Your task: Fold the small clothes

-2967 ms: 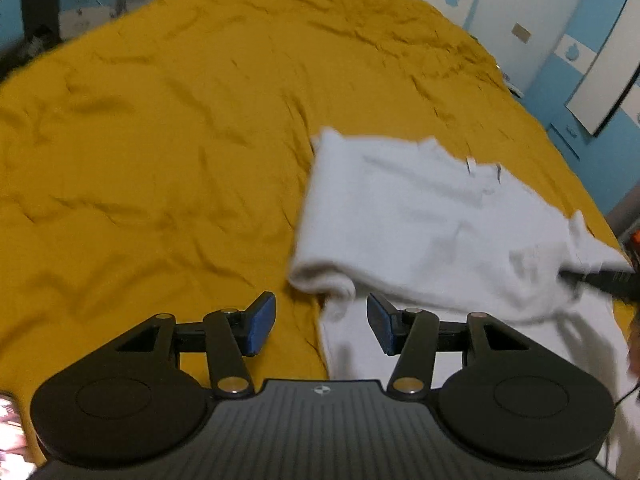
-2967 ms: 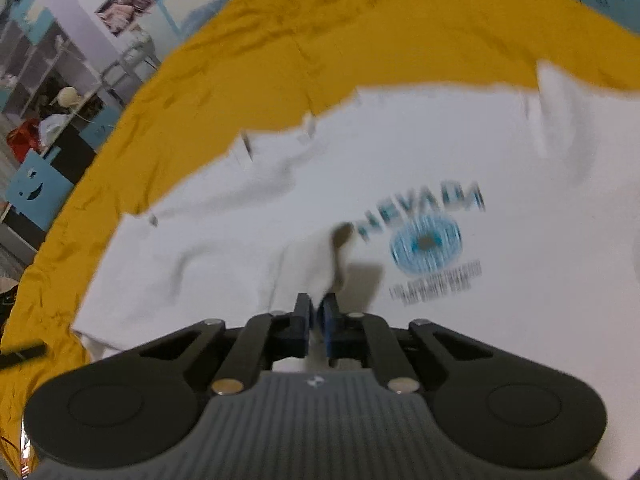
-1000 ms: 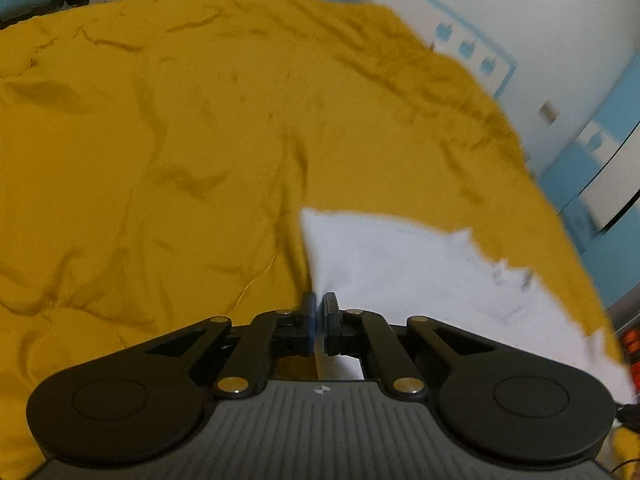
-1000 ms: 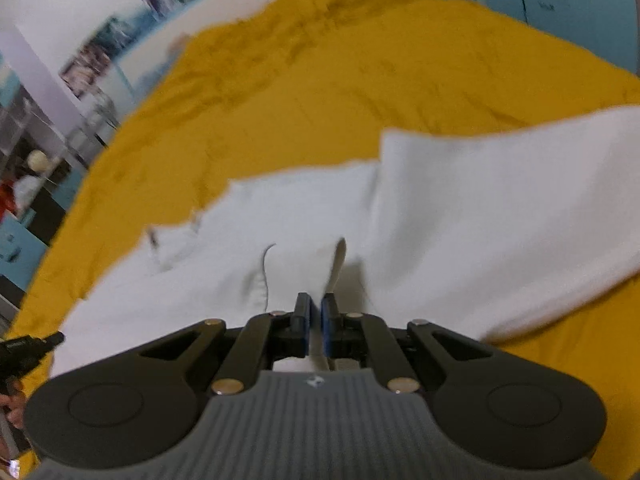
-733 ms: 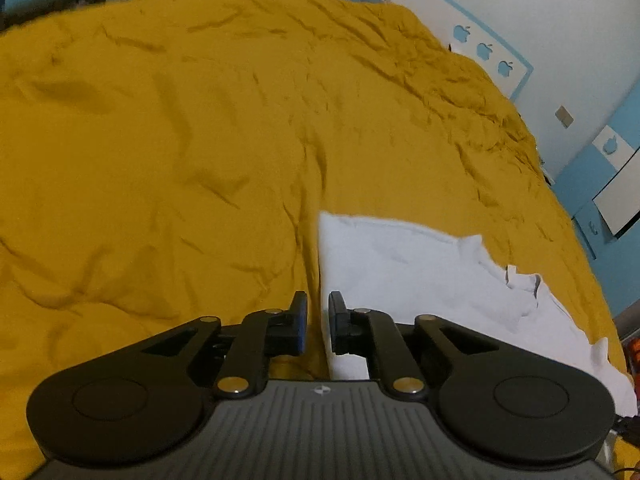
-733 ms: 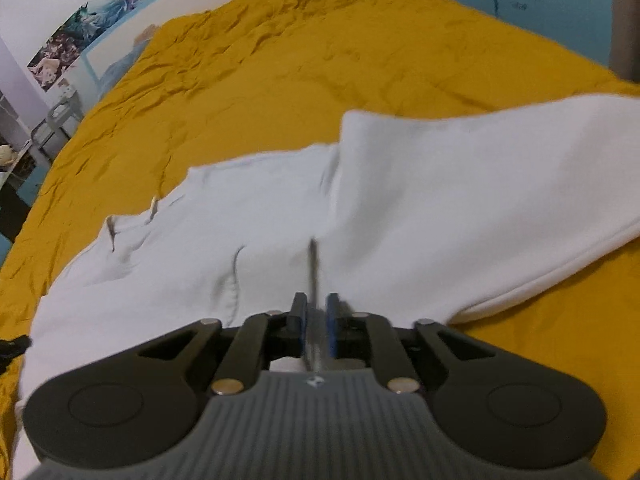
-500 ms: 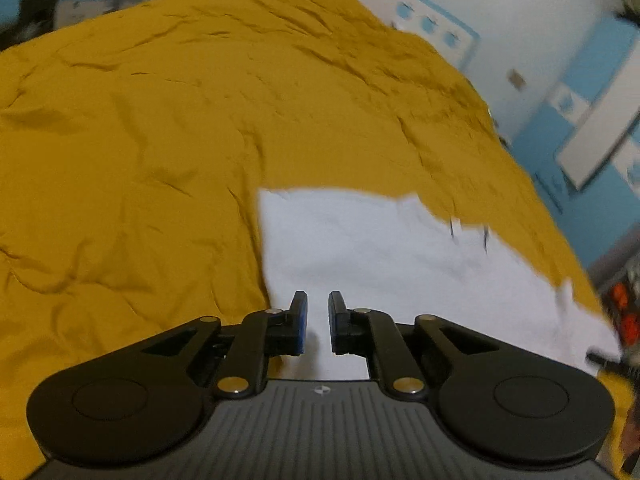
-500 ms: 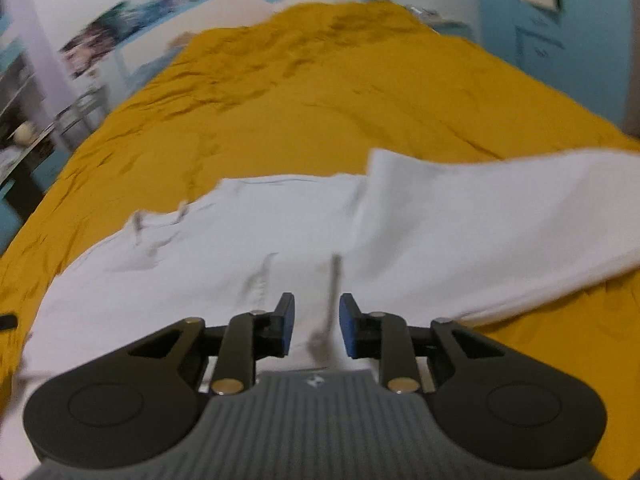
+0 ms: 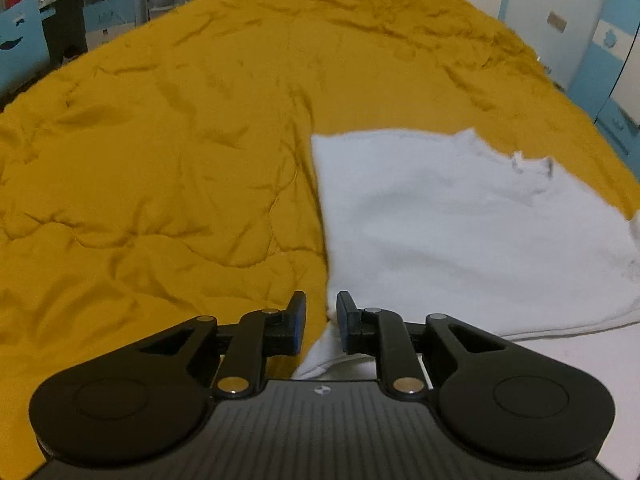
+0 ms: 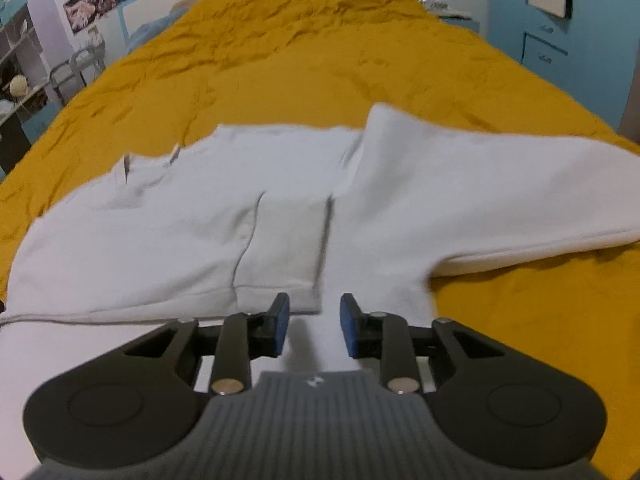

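Lying folded, white shirt, seemingly blank side up

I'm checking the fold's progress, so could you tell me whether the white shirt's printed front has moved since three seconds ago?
Yes. The white shirt has been folded over on the yellow bedspread, hiding the print; only plain fabric shows.

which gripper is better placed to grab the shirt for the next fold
Probably the left hand-held gripper: it is open with the white shirt edge lying right between its fingers. The right hand-held gripper is also open, but over flat cloth with no edge between its fingers.
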The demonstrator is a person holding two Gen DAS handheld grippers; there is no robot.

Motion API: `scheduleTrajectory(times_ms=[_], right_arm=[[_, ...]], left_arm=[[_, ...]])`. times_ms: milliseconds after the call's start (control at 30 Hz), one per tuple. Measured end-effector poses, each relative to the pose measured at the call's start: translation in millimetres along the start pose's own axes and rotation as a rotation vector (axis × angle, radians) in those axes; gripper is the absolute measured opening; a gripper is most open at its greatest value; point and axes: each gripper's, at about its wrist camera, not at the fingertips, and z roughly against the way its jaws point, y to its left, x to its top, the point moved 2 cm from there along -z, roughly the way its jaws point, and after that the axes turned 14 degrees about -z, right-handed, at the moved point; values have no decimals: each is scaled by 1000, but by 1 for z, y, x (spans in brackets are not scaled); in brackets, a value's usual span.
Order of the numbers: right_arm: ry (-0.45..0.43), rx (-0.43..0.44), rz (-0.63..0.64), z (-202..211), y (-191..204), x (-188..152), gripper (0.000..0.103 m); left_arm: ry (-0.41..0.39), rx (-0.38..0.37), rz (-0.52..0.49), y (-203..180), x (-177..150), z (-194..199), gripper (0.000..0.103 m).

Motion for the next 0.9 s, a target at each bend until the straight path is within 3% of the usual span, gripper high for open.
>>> scheduleTrajectory(times_ms=[167, 533, 800, 900], right_arm=[[-48, -21, -99, 44, -48, 19, 43], [-147, -230, -263, 97, -179, 70, 80], [-168, -292, -577, 67, -271, 91, 81], [-176, -230, -704, 47, -292, 96, 80]], left_arm=[[-52, -23, 18, -3, 5, 18, 22], [-52, -29, 59, -22, 14, 6, 29], [-17, -14, 70, -34, 13, -3, 33], [-4, -7, 72, -35, 11, -6, 33]])
